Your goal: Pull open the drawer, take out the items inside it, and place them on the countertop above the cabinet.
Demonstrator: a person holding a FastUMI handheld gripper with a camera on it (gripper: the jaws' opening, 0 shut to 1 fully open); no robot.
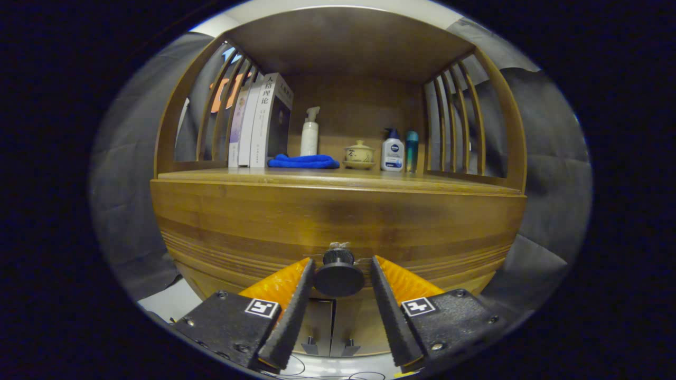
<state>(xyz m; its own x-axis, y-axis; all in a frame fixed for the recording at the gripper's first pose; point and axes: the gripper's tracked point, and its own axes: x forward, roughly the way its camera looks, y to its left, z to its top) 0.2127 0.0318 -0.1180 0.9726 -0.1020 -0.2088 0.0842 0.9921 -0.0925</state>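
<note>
The wooden cabinet's drawer front fills the space just ahead of me and looks closed. Its round dark knob sits between my fingertips. My gripper is open around the knob; the left finger is at or very near the knob's rim, and the right finger stands a small gap away. The drawer's contents are hidden. Above the drawer runs the wooden countertop.
On the countertop stand several books, a folded blue cloth, a white spray bottle, a lidded tea cup, a white lotion bottle and a teal bottle. Slatted side rails flank the shelf. Two lower cabinet doors sit below the knob.
</note>
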